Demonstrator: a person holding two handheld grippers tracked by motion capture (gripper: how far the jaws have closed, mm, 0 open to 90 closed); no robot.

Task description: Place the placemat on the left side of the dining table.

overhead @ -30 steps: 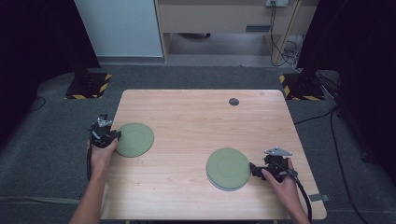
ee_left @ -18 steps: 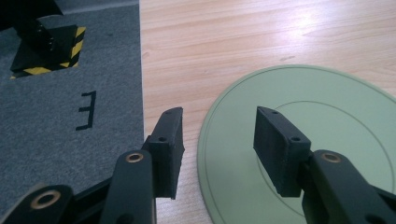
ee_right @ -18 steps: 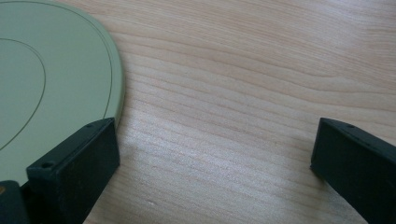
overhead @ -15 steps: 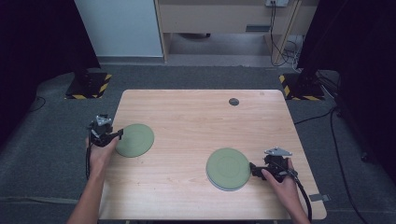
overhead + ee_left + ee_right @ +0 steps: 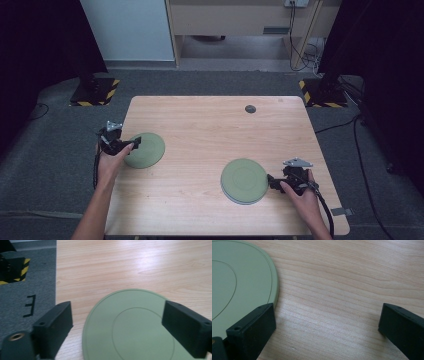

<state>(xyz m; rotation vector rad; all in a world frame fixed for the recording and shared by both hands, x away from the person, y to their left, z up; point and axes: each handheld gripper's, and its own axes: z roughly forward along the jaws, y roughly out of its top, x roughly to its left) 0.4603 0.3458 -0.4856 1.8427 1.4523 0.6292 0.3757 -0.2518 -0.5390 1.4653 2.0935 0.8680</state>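
Note:
Two flat round green plates lie on the wooden table (image 5: pixel 200 125). The left plate (image 5: pixel 147 149) (image 5: pixel 130 327) is near the table's left edge. My left gripper (image 5: pixel 131 144) (image 5: pixel 120 330) is at its left rim, and its jaws have just been opening. They now stand wide apart over the plate, with no pad pressing on it. The right plate (image 5: pixel 244 180) (image 5: pixel 237 290) lies toward the front right. My right gripper (image 5: pixel 272 181) (image 5: pixel 327 322) rests just right of its rim, open, with bare wood between the jaws.
A small dark round disc (image 5: pixel 250 109) sits near the table's far edge. Grey carpet surrounds the table, with a taped mark (image 5: pixel 29 305) just off the left edge. Stand bases with yellow-black stripes (image 5: pixel 95 92) (image 5: pixel 320 95) flank the far corners.
The left gripper's jaws have spread apart at the left plate's rim, and the hand has shifted only slightly. The plates and the right hand have stayed put.

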